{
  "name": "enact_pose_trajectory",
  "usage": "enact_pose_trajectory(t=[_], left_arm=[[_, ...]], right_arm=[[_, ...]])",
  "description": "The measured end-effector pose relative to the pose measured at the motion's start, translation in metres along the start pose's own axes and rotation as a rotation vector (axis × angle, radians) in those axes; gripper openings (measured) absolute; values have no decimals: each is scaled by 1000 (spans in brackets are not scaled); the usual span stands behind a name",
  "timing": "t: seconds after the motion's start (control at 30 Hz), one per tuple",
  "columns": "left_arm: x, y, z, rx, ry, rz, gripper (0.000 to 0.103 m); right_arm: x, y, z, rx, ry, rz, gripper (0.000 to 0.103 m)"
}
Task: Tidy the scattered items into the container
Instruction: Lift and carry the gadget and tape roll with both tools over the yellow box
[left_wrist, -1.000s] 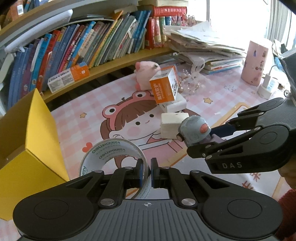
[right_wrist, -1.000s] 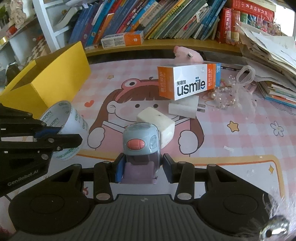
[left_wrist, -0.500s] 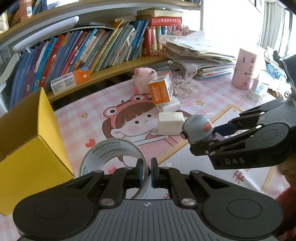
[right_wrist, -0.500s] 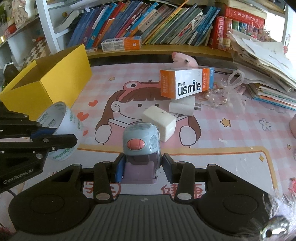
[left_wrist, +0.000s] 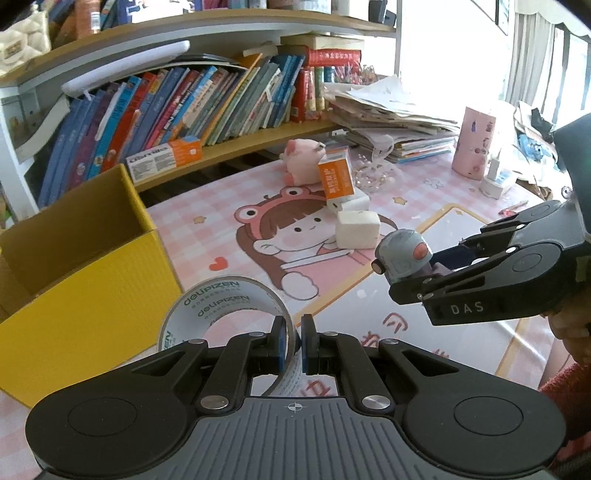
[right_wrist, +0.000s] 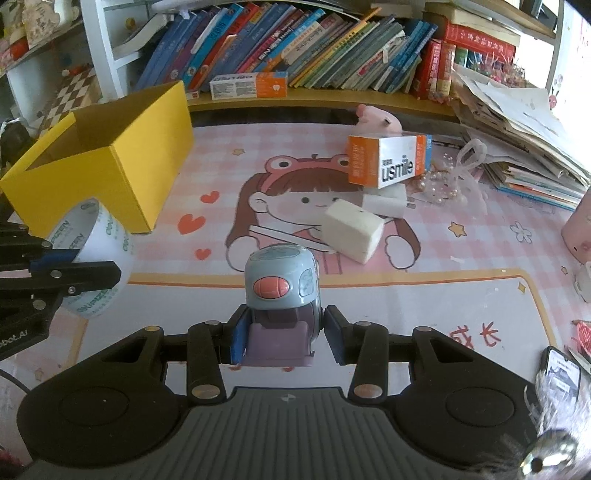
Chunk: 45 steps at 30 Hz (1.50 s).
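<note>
We read "deliPIZEN" on the clear tape roll (left_wrist: 225, 314) pinched by its wall in our left tongs (left_wrist: 292, 345), and "usmile" on the orange-white carton (right_wrist: 388, 164) lying on the bench (right_wrist: 424, 295). Our right tongs (right_wrist: 282, 332) clamp a rounded grey toy robot (right_wrist: 282, 280). Only the right view shows a phone (right_wrist: 561, 376); the yellow cardboard box (left_wrist: 74, 280) stands open at left.

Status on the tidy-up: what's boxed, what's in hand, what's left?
Boxed: nothing visible in the yellow box, though its floor is mostly hidden.
In hand: left gripper pinches the tape roll; right gripper clamps the toy robot.
Left on the mat: usmile box, white block, charger, pink plush, bead pouch.
</note>
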<state>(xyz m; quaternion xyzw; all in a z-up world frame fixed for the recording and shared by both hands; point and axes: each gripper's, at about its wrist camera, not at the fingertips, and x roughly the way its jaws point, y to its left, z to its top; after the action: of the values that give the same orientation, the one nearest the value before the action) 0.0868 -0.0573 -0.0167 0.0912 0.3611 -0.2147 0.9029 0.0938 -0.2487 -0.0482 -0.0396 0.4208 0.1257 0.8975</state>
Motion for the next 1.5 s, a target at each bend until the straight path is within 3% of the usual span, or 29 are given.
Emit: enact_pose_trajectory(t=[0.27,0.87,1.5], left_arm=[[-28,28,-16,-8,-41,9,7],[-79,99,-51,-135,-113,100,7],[-112,148,-26,-166,-284,180,7]], right_arm=[[-6,38,6,-35,-27,-2,40],[-7,113,28,-153,-75,44,40],[-15,151,93,-260,-173,116,40]])
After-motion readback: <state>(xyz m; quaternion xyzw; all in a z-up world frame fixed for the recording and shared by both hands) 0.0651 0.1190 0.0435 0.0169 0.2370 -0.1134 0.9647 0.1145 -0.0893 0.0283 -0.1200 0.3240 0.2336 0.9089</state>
